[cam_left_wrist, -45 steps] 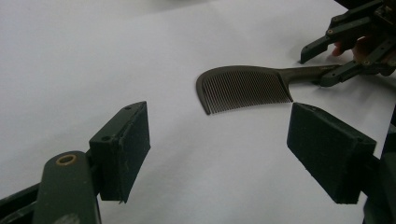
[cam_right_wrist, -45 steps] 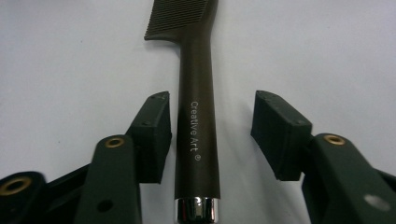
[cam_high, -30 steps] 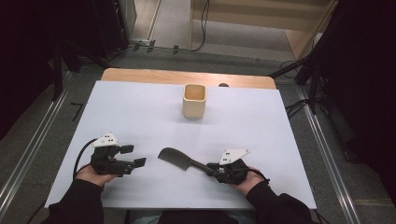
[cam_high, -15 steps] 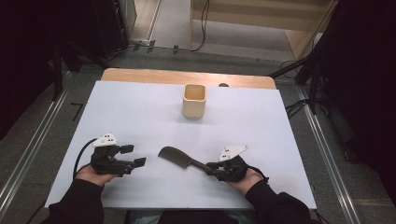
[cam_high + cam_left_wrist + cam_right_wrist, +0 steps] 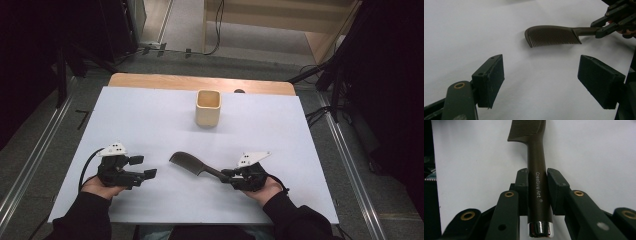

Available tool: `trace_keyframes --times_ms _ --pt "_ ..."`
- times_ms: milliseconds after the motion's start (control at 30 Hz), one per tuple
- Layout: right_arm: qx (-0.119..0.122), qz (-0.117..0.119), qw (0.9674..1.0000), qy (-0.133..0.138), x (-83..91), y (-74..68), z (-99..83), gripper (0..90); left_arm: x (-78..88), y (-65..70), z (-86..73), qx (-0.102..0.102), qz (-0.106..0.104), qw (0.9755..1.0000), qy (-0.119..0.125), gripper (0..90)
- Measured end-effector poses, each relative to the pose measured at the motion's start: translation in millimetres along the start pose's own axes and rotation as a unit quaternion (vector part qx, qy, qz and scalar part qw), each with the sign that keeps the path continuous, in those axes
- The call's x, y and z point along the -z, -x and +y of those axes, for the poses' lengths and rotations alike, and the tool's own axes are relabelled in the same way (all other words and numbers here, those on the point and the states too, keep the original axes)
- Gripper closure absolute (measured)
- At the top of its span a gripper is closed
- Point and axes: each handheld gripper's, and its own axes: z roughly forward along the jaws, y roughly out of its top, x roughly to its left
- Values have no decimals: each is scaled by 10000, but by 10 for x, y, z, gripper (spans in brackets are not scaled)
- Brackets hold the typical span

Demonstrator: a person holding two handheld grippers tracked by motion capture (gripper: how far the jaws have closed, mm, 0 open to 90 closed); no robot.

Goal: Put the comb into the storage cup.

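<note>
We see the right gripper point(image 5: 537, 192) clamped on the handle of the dark comb point(image 5: 189, 163), which lies near the table's point(image 5: 150, 115) front edge. Left gripper point(image 5: 541, 82) jaws stand apart, holding nothing.

Black sleeves point(image 5: 82, 220) — black tools point(image 5: 139, 169), brass rivets

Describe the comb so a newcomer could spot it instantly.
Start at the white table with the wooden cup near its far edge. Nearer the person, between the two hands, lies the comb, dark brown with fine teeth and a chrome-capped handle marked "Creative Art". It is the one thing clamped in the right claw; the left claw stands open.
</note>
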Motion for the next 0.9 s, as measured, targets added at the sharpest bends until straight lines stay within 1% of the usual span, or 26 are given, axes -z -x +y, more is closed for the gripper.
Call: trace_keyframes --times_ms 67,167,233,333,400,500,533,633,700,800,867,900 --pt "-88 -19 10000 23 18 4 15 703 -2 3 9 59 -27 10000 13 220" --pt "-137 -59 9999 74 32 9 34 703 -2 9 18 52 -33 10000 -7 220" --pt "-215 -126 9996 148 53 16 60 703 -15 27 28 55 -31 10000 -46 220" --pt "-243 -153 9994 202 72 24 77 704 -23 38 38 37 -32 9999 -89 220" --pt "-336 -195 9988 287 100 41 100 703 -31 47 44 26 -67 9999 -77 220" --pt "-381 -213 9985 317 112 49 111 703 -36 57 54 33 -73 9999 -80 220" --pt "-451 -243 9982 326 124 55 120 703 -37 58 55 40 -102 9999 -77 220" --pt "-490 -272 9979 316 131 62 124 703 -41 62 58 64 -114 9999 -62 220" --pt "-547 -363 9973 328 147 80 127 703 -38 61 65 79 -128 9999 -75 220" --pt "-638 -417 9964 369 170 96 129 703 -43 64 74 101 -172 9998 -74 220" --pt "-654 -437 9962 376 181 103 131 703 -56 74 82 143 -181 9997 -81 220" --pt "-663 -487 9958 396 203 111 136 703 -63 78 87 153 -202 9996 -87 220"
